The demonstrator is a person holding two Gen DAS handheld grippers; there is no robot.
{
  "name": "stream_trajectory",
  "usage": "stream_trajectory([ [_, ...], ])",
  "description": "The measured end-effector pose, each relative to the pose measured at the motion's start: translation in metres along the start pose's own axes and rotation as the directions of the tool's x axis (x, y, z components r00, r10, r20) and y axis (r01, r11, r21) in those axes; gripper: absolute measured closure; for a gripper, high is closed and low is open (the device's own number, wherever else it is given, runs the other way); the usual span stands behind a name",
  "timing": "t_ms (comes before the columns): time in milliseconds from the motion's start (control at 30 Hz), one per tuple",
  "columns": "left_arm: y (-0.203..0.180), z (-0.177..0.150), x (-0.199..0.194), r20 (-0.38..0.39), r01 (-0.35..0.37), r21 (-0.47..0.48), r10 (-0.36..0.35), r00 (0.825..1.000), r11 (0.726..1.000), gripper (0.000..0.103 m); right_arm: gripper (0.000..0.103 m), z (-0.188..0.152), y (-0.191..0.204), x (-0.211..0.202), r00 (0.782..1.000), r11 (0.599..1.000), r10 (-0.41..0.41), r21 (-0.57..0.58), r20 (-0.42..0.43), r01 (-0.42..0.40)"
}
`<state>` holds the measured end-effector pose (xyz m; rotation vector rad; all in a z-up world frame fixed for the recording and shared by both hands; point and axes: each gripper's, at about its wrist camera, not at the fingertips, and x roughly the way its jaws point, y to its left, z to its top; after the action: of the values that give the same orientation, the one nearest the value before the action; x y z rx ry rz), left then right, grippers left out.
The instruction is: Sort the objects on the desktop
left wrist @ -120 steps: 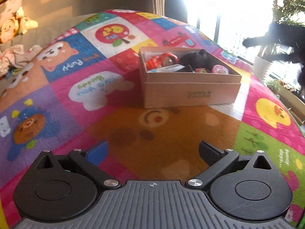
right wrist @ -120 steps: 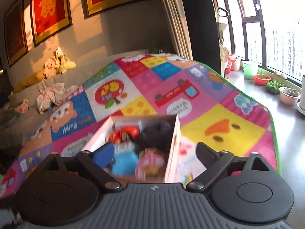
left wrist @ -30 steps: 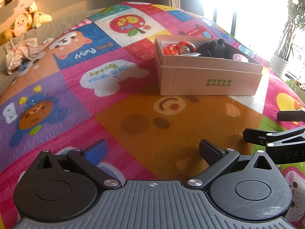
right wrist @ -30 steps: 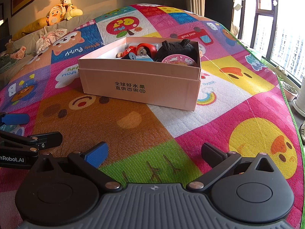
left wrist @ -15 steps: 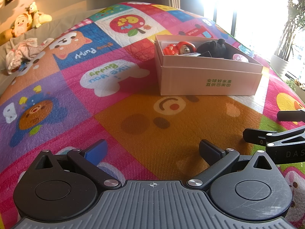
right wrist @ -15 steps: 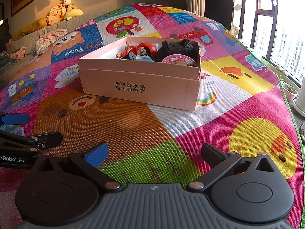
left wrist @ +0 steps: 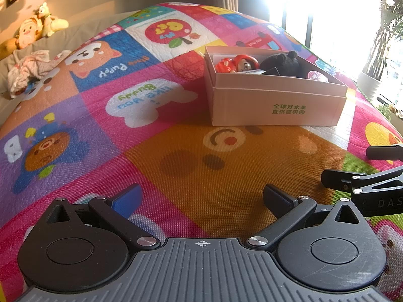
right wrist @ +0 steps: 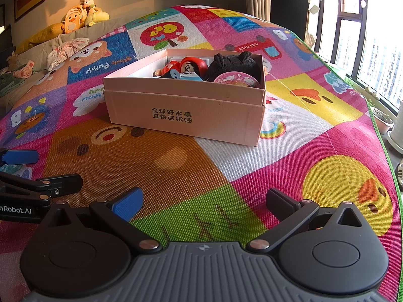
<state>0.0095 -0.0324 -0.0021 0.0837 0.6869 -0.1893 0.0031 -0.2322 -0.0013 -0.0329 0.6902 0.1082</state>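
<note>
A bright cartoon-patterned mat (right wrist: 289, 151) covers the surface. On it, far from both claws, sits an open cardboard box (right wrist: 186, 112). Inside lie a black plush toy (right wrist: 233, 64), a red doll (right wrist: 192, 66) and a pink round tin (right wrist: 236, 79). The left claw (left wrist: 201, 197) and right claw (right wrist: 205, 201) rest low near the mat's near edge, side by side, both spread wide and empty.

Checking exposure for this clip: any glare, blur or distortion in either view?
Left wrist: window blown out white, box front shaded. Right wrist: even warm light, window detail kept. Both sharp, with fisheye bending of the mat.
</note>
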Motion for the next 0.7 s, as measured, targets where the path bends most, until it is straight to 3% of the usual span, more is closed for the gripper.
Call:
stream_trajectory([
  [700,-0.0003,0.0,0.0001,0.0,0.0,0.0,0.0,1.0,1.0,0.0,0.0,0.0,0.0004,-0.0001,1.0,1.0,0.0,0.0,0.0,0.0],
])
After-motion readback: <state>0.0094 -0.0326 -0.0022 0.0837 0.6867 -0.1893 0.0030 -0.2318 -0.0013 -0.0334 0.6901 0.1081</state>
